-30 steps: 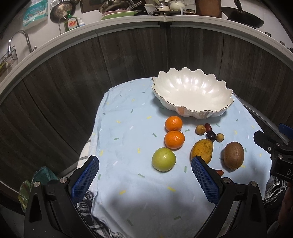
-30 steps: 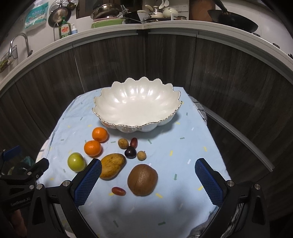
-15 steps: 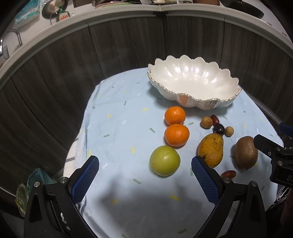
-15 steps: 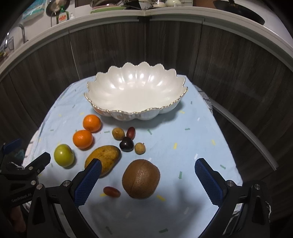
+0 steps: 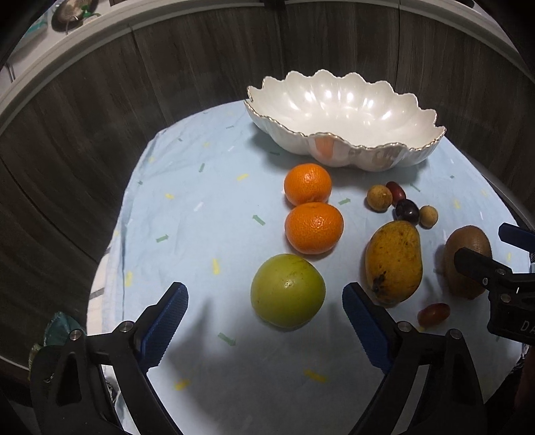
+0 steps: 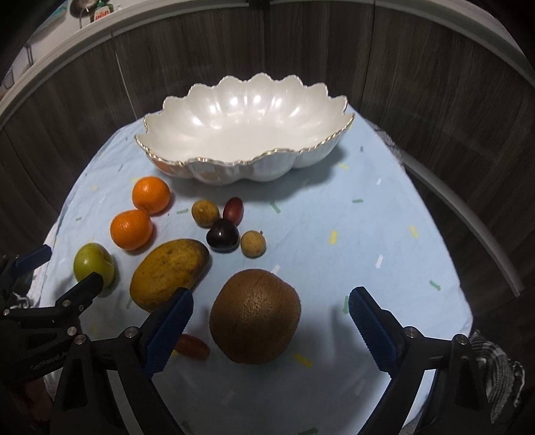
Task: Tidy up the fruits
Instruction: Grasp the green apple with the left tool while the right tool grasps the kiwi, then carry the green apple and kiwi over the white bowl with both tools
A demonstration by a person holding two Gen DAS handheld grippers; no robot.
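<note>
Both grippers spread, jaws just narrowing, empty | step: approach | left gripper [image 5: 264,302] frames green apple [image 5: 287,290] | right gripper [image 6: 269,306] frames probable kiwi [image 6: 255,316] | next: lower, pinch, carry to bowl [image 6: 234,167]

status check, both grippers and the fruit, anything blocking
Left gripper open, jaws just closing, green apple ahead. Right gripper open, closing likewise, brown fruit ahead. Bowl empty, all fruit on cloth. Nothing blocking.

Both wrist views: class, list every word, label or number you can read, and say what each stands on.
"DA": white letters on the right gripper, cut off by the picture's edge.
Faint lettering on the left gripper: too blurred to read.
Red label on the bottle on the counter behind: too small and blurred to read.
</note>
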